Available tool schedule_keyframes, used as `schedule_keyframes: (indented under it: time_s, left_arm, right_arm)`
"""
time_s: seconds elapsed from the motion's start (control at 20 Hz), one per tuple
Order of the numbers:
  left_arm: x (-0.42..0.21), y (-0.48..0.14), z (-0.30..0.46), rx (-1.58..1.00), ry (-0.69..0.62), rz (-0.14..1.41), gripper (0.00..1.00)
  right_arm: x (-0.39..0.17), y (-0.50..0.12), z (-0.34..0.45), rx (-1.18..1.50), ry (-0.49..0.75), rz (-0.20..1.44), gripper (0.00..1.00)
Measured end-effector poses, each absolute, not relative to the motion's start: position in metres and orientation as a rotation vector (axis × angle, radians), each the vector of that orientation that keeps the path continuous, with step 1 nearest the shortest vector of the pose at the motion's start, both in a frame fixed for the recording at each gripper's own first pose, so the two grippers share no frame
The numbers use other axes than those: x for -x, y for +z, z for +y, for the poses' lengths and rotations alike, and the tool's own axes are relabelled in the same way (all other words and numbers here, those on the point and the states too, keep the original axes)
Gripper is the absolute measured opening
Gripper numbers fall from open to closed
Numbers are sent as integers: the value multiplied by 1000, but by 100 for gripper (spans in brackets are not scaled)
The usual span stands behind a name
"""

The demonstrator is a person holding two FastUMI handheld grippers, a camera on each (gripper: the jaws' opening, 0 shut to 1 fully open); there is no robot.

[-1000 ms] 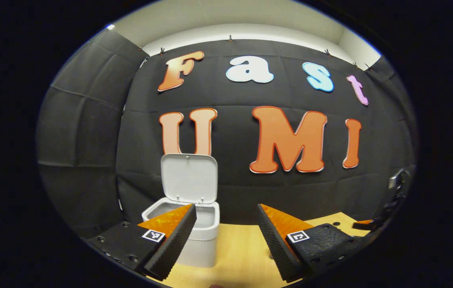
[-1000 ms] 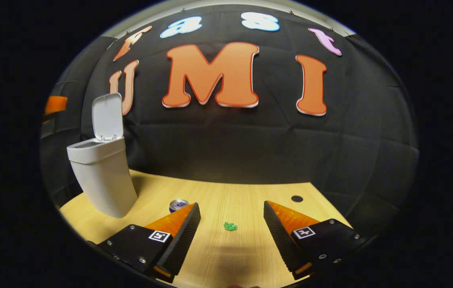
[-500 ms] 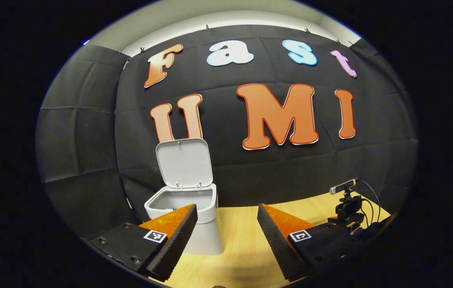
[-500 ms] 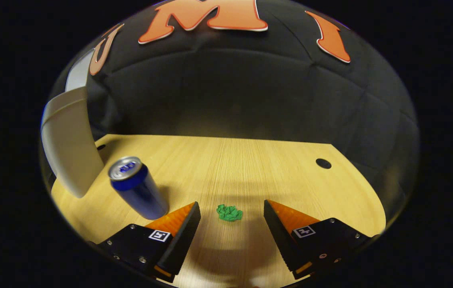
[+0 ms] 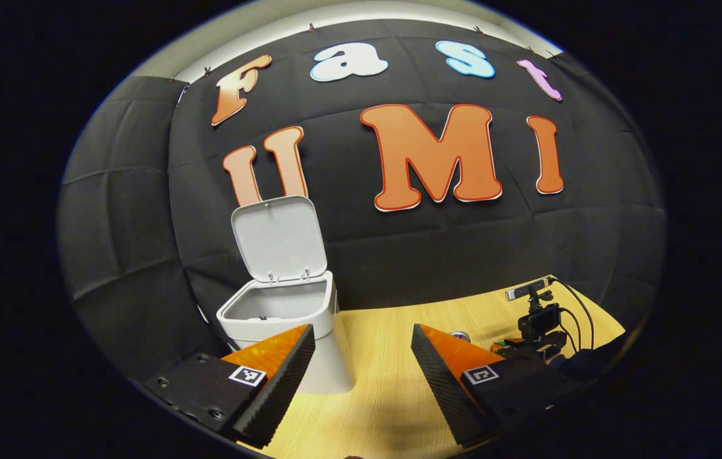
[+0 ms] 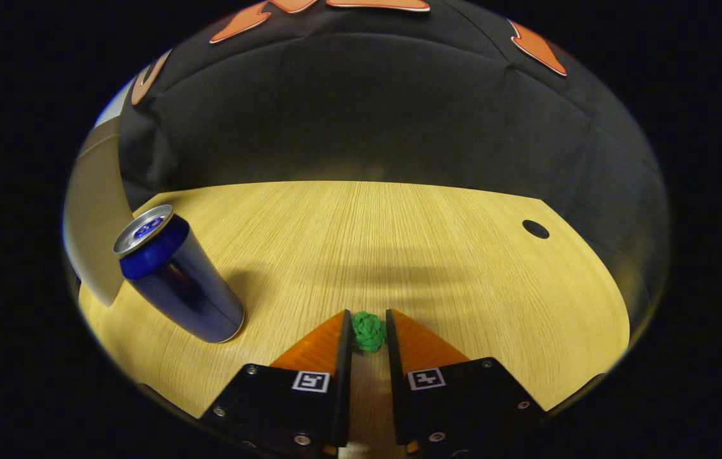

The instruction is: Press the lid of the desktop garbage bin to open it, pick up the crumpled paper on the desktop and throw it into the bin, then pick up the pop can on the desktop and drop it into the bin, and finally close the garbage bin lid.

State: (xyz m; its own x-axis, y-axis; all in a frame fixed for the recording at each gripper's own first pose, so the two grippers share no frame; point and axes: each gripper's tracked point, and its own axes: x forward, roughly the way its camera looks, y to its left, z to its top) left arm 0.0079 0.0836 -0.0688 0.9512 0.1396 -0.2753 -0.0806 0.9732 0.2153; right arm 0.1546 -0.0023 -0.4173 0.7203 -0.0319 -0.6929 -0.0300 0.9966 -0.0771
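The white garbage bin [image 5: 284, 322] stands at the back left of the wooden desk, its lid [image 5: 278, 237] flipped up against the wall. My left gripper [image 5: 361, 338] hovers open in front of it, nothing between its fingers. In the right gripper view a small green crumpled paper [image 6: 368, 330] lies on the desk, and my right gripper [image 6: 368, 319] is shut on it, both fingertips pressing its sides. A blue pop can [image 6: 176, 280] stands upright to the left of that gripper, with the bin's side [image 6: 90, 217] behind it.
A small camera on a stand with cables [image 5: 539, 315] sits on the desk at the right in the left gripper view. A round cable hole [image 6: 535, 229] marks the desk [image 6: 399, 242] at the far right. The black cloth wall closes off the back.
My right gripper has dropped to the desk and shut on the green paper, which lay between its open fingers before. The left gripper drew back a little from the bin, staying open.
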Motion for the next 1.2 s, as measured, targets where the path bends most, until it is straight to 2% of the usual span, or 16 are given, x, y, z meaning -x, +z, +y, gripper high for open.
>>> schedule_keyframes:
  time_s: [0.05,0.2,0.5,0.7,0.9,1.0,1.15,1.2]
  left_arm:
    - [-10,-67,82,-204,105,287,96]
    - [-6,-61,79,-202,86,268,96]
    - [10,-49,94,-139,91,216,96]
    - [23,-48,116,-94,110,194,96]
    - [38,-46,150,-67,146,185,96]
    - [48,-47,170,-59,174,187,96]
    - [66,-48,213,-71,250,198,96]
    - [73,-49,225,-63,273,200,96]
  right_arm:
    - [-152,-416,-2,83,5,771,28]
    - [-145,-400,-4,44,18,781,17]
    - [-153,-269,21,-14,96,559,15]
    - [-163,-168,108,-58,254,427,15]
    - [-167,-72,237,-107,478,337,14]
    - [-175,-48,296,-96,560,345,14]
    - [-172,-50,374,-55,676,412,14]
    - [-176,-53,390,-28,670,397,14]
